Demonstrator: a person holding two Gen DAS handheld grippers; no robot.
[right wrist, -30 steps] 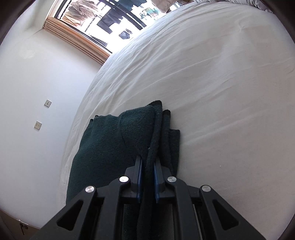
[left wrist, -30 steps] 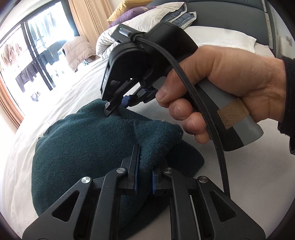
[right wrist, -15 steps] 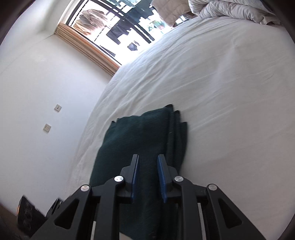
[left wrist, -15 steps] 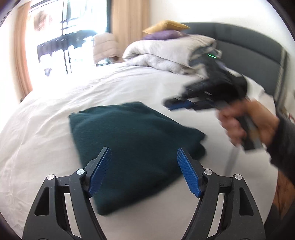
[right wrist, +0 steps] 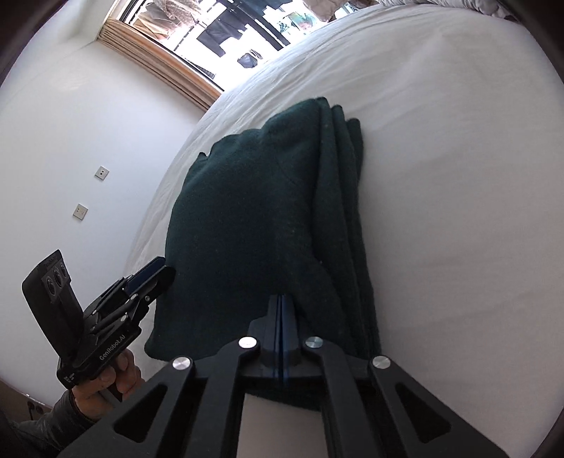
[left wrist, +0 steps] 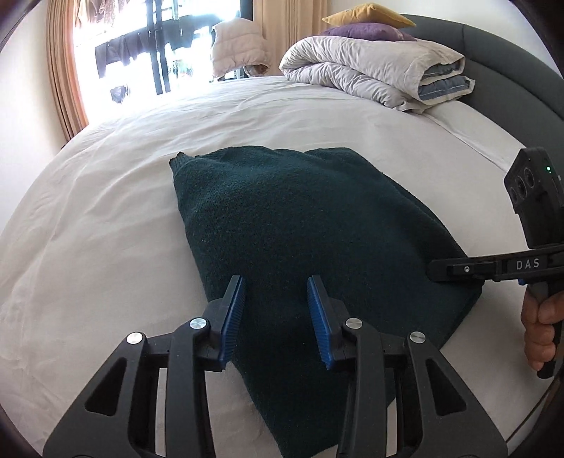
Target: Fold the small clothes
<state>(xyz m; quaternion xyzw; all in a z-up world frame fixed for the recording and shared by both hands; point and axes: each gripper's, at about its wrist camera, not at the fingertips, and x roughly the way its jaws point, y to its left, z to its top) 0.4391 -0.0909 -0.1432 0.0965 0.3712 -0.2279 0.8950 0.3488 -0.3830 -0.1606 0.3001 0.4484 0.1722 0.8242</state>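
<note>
A dark green knitted garment [left wrist: 299, 218] lies folded on the white bed sheet [left wrist: 105, 211]. My left gripper [left wrist: 276, 282] hovers over its near end. Its blue pads stand apart and are closing, with nothing pressed between them. In the right wrist view the same garment [right wrist: 246, 211] shows stacked layers along its right edge. My right gripper [right wrist: 282, 299] is shut, pads together, just over the garment's near edge, with no cloth visibly pinched. The left wrist view has the right gripper [left wrist: 431, 271] at the garment's right edge. The left gripper [right wrist: 155, 271] sits by its left side.
A rolled duvet [left wrist: 370, 67] with purple and yellow pillows [left wrist: 363, 31] lies at the far end by the grey headboard [left wrist: 493, 81]. A bright window [left wrist: 151, 53] with curtains is at the back left. A hand [left wrist: 539, 327] holds the right gripper's handle. The bed edge runs beside a white wall [right wrist: 70, 123].
Both grippers let go of the garment and drew back from it. The left jaws opened wide, then narrowed. The right jaws parted a little, then shut. The garment now lies folded.
</note>
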